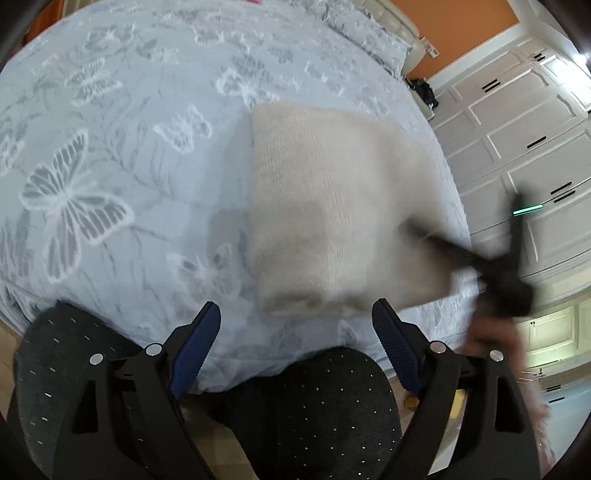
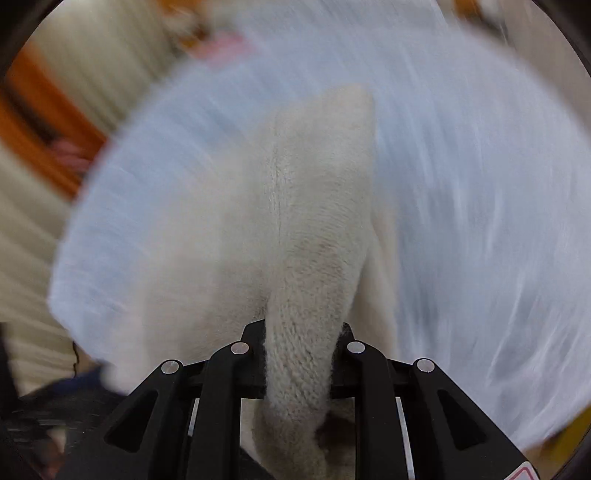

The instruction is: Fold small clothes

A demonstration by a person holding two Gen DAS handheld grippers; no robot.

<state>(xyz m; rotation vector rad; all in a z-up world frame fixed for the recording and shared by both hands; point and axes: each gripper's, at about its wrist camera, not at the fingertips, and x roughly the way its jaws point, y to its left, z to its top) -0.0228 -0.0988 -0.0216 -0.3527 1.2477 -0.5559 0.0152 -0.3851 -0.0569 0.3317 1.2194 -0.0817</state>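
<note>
A cream knitted garment (image 1: 317,214) lies folded on the pale blue butterfly-print bedspread (image 1: 122,155), near the bed's right edge. My left gripper (image 1: 295,339) is open and empty, just in front of the garment's near edge, above the bed's front edge. My right gripper (image 1: 436,243) shows blurred at the garment's right side. In the right wrist view my right gripper (image 2: 299,339) is shut on a bunched part of the cream garment (image 2: 314,206), which hangs forward from it over the bedspread (image 2: 480,184). That view is motion-blurred.
White panelled wardrobe doors (image 1: 524,122) stand to the right of the bed. An orange wall (image 1: 454,26) is at the back. The person's dark dotted trousers (image 1: 332,398) are below the left gripper. Something pink (image 2: 225,48) lies at the bed's far side.
</note>
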